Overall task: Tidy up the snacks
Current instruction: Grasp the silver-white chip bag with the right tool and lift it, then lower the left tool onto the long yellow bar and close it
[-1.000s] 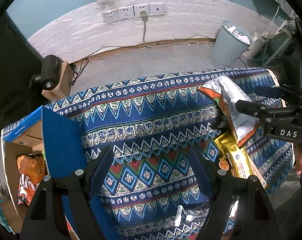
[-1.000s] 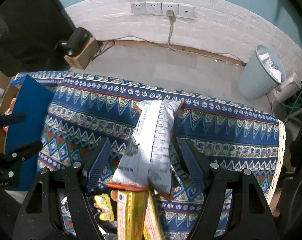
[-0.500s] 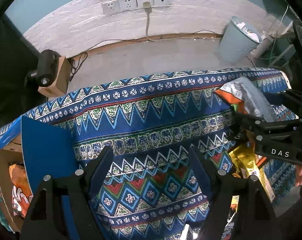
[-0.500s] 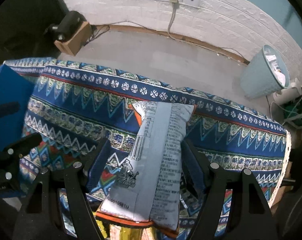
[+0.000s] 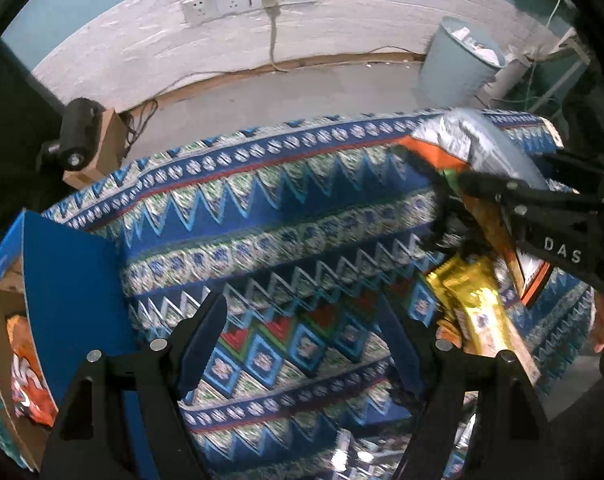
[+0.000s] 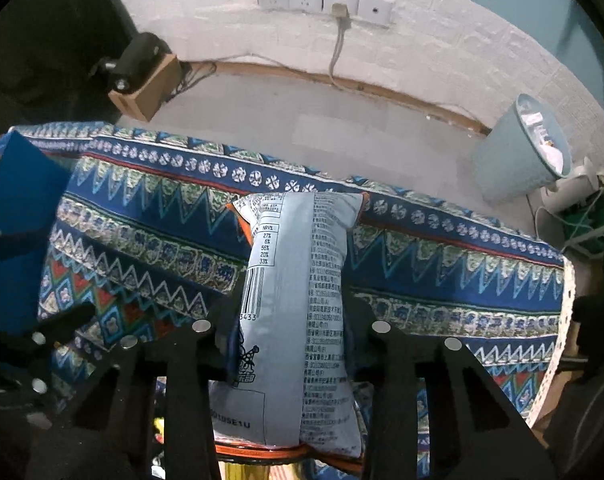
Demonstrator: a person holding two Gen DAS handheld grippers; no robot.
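Snack bag (image 6: 293, 320), silver back up on the patterned cloth (image 6: 442, 264), is pinched at its waist: the right gripper (image 6: 289, 332) has just clamped shut on it, ready to lift. Meanwhile the left gripper (image 5: 302, 344) hangs spread and empty, free beside the box (image 5: 65, 280).

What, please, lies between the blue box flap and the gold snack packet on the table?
Only bare patterned tablecloth lies between the blue box flap and the gold snack packet, as the left wrist view shows.

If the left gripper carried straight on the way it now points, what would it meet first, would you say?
Most likely the patterned tablecloth: the open left gripper points steeply down at bare cloth, nothing between its fingers. The gold packet lies off to its right.
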